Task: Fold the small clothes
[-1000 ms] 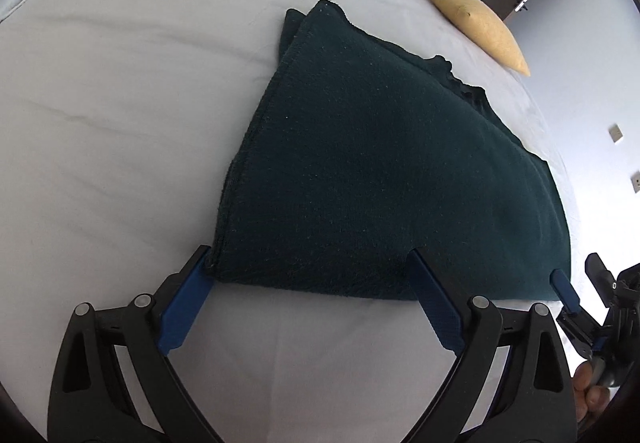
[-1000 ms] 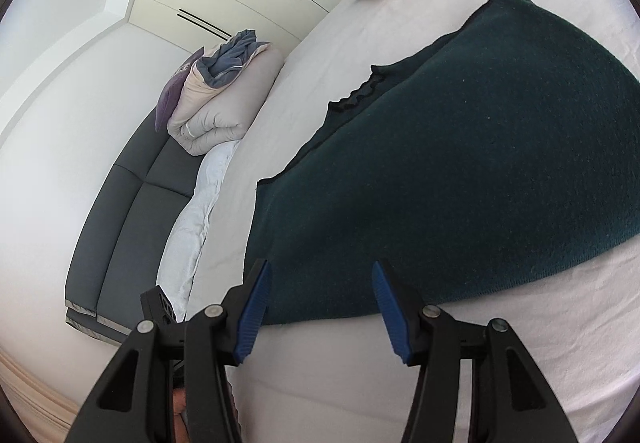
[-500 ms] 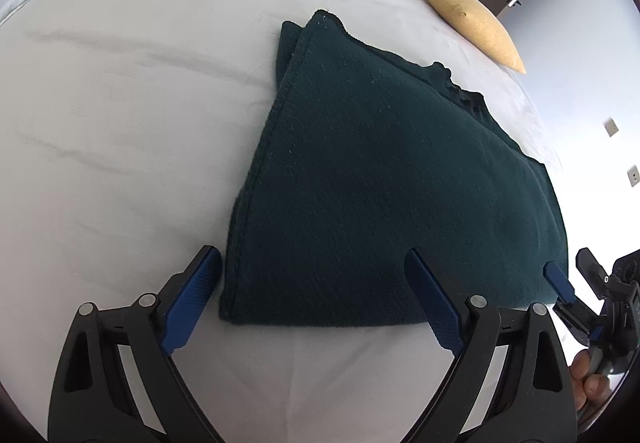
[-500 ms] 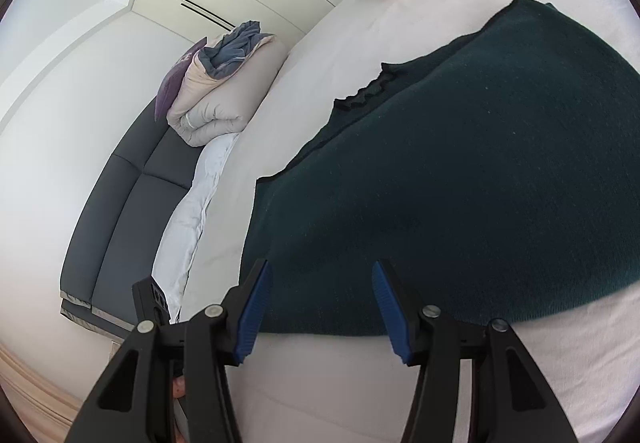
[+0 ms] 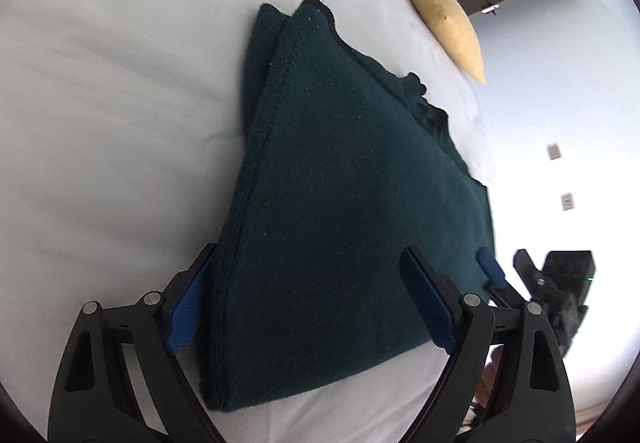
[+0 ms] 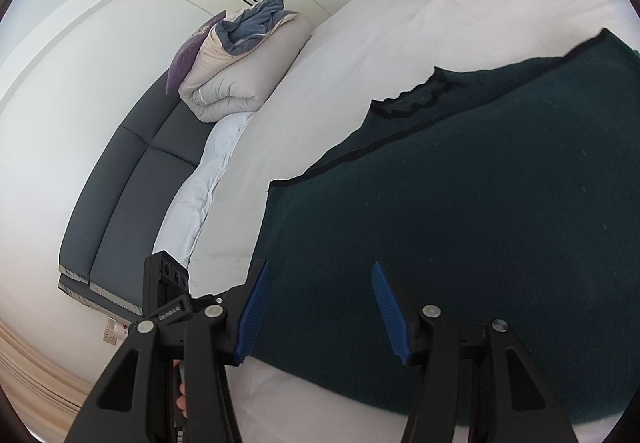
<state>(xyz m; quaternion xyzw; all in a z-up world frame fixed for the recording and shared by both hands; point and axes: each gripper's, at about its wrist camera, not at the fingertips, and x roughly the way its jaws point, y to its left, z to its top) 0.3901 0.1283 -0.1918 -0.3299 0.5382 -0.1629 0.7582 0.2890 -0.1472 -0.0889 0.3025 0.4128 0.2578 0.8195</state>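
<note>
The dark knit, folded on the bed below the yellow pillow, looks soft, thick and limp, best pinched at its near corners, where left gripper and right gripper both gape.

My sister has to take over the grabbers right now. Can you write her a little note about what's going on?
Left gripper: jaws open, straddling the near-left corner of the dark green sweater, nothing held.
Right gripper: jaws open over the sweater's near-right corner.
The sweater lies on the white bed, already folded over once, layered edges showing on its left side.
Left to do: probably pinch both near corners and fold again, away from you.
</note>
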